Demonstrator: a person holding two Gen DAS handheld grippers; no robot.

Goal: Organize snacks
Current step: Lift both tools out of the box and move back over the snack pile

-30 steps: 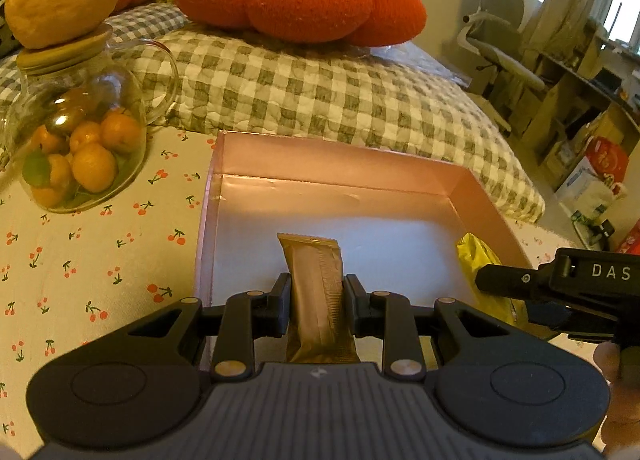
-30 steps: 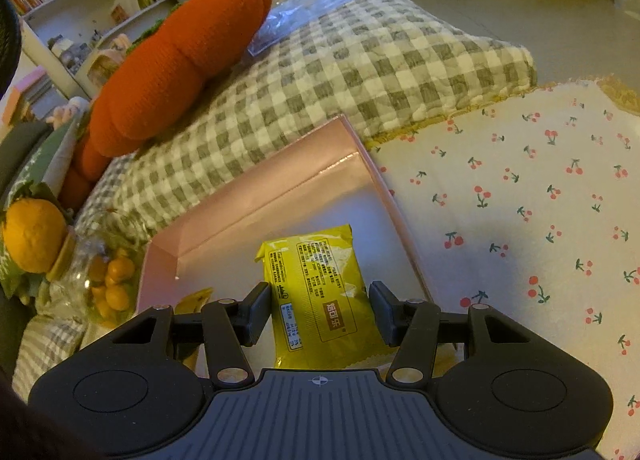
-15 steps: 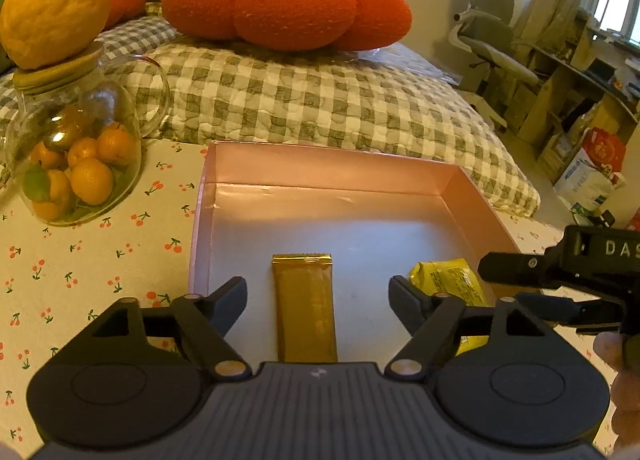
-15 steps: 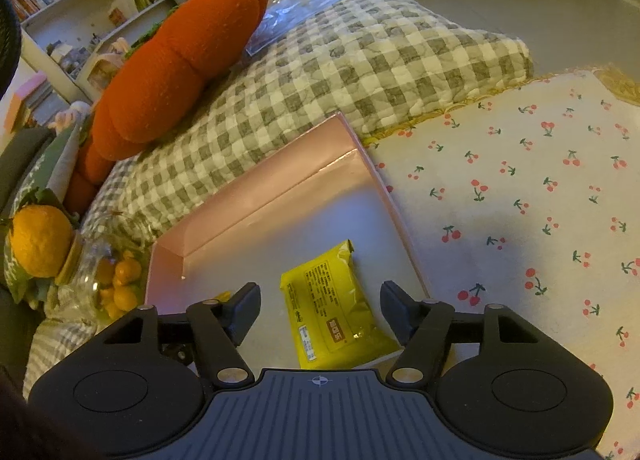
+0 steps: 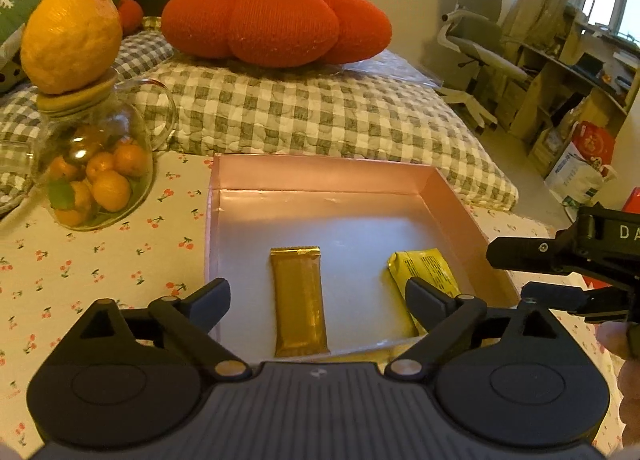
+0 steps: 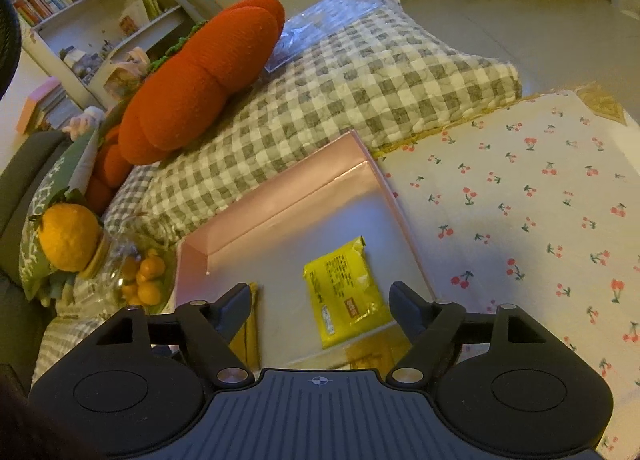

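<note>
A shallow pink box (image 5: 320, 175) (image 6: 280, 199) lies on the cherry-print cloth. A gold snack bar (image 5: 298, 300) lies flat inside it near the front. A yellow snack packet (image 5: 424, 276) (image 6: 346, 292) lies in the box's right part. My left gripper (image 5: 318, 294) is open and empty, above the front edge of the box, apart from the bar. My right gripper (image 6: 320, 298) is open and empty, hovering above the yellow packet; it also shows at the right in the left wrist view (image 5: 560, 260). The bar's edge (image 6: 251, 324) peeks out beside the right gripper's left finger.
A glass jar of small oranges (image 5: 92, 183) with a large orange fruit (image 5: 70, 41) on its lid stands left of the box. A checked cushion (image 5: 320, 115) and a red pumpkin pillow (image 5: 276, 21) lie behind it. Cherry-print cloth (image 6: 540, 219) stretches right of the box.
My left gripper let go of the gold bar, opened wide and drew back and up. My right gripper also rose away from the yellow packet, which now lies flat in the box.
</note>
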